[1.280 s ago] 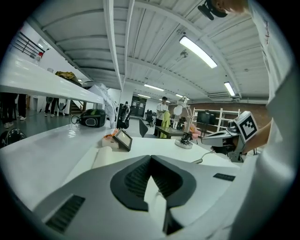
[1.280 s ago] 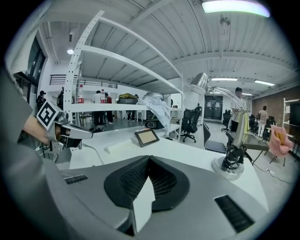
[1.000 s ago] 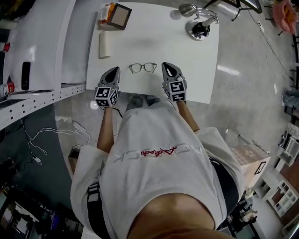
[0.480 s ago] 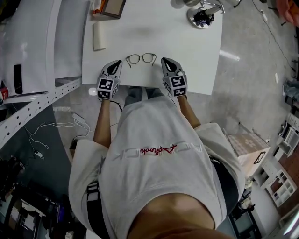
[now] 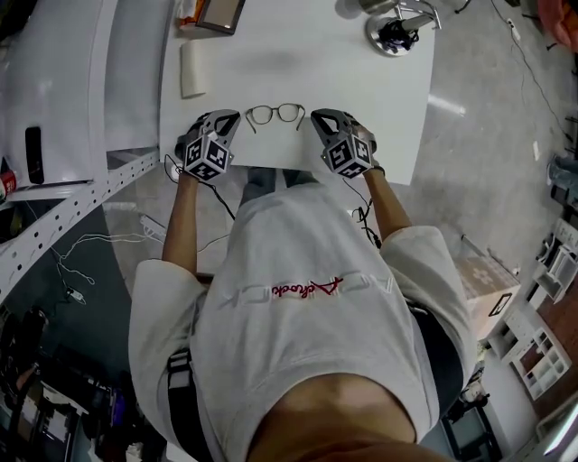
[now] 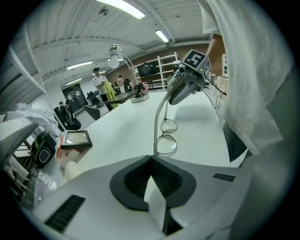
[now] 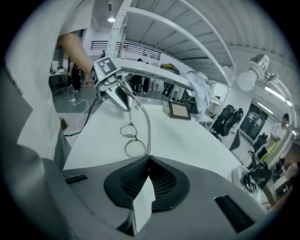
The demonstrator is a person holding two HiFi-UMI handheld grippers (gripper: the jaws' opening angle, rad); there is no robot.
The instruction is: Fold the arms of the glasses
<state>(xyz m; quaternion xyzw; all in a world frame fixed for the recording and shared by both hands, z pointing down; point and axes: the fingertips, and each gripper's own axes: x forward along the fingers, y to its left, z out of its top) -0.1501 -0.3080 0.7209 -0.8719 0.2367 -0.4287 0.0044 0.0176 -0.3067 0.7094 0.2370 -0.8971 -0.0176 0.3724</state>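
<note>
Lamp (image 5: pixel 395 34), pic frame (image 5: pixel 221 11), roll (image 5: pixel 191 69) on tbl (image 5: pixel 298 68).

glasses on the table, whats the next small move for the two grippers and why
Probably sweep the left gripper inward to swing the near arm toward the lenses while the right gripper braces the frame. Both pairs of jaws are shut, tips flanking the glasses, whose arms look unfolded.

The glasses (image 5: pixel 275 114) had a thin dark wire frame and two round clear lenses. They lay on the white table (image 5: pixel 361 108), close to its near edge and about at its middle, with both arms unfolded toward that edge.
</note>
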